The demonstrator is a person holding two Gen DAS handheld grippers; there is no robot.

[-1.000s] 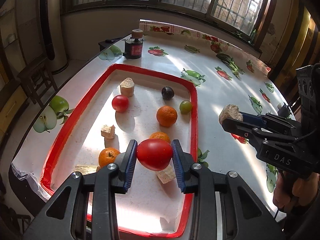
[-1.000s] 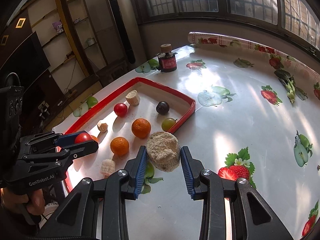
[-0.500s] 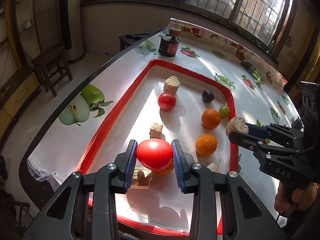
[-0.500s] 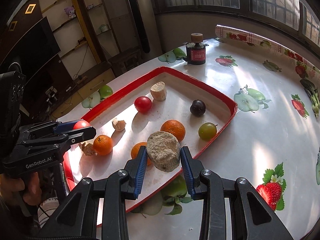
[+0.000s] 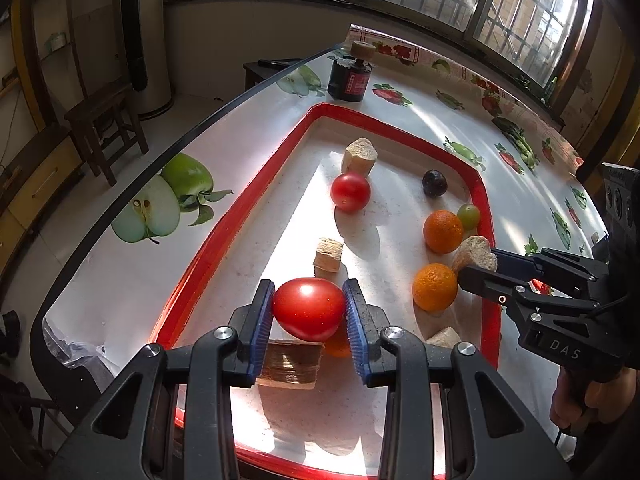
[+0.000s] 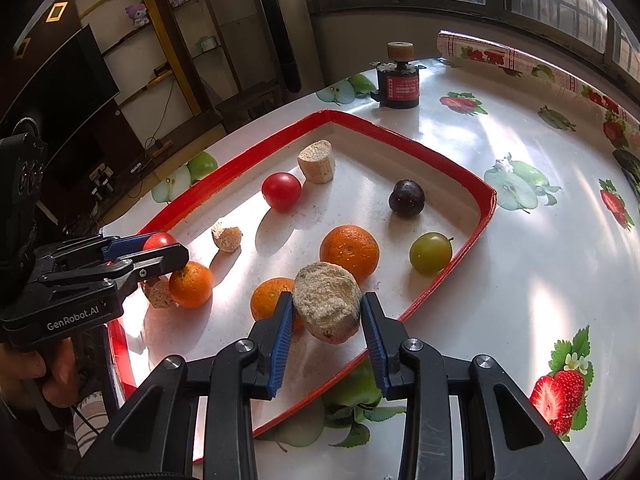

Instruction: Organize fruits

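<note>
My left gripper is shut on a red tomato and holds it above the near left part of the red-rimmed tray. My right gripper is shut on a tan bread chunk above the tray's near right side. In the tray lie a second tomato, three oranges, a dark plum, a green grape and several bread pieces. The right gripper shows in the left wrist view, the left gripper in the right wrist view.
A dark jar with a cork lid stands beyond the tray's far corner. The table has a glossy fruit-print cover; its left edge drops to the floor, where a wooden stool stands. Windows run along the back.
Both grippers have moved left over the tray with their loads still held. The bread chunk has passed from beside the tray's right rim to above the oranges.
</note>
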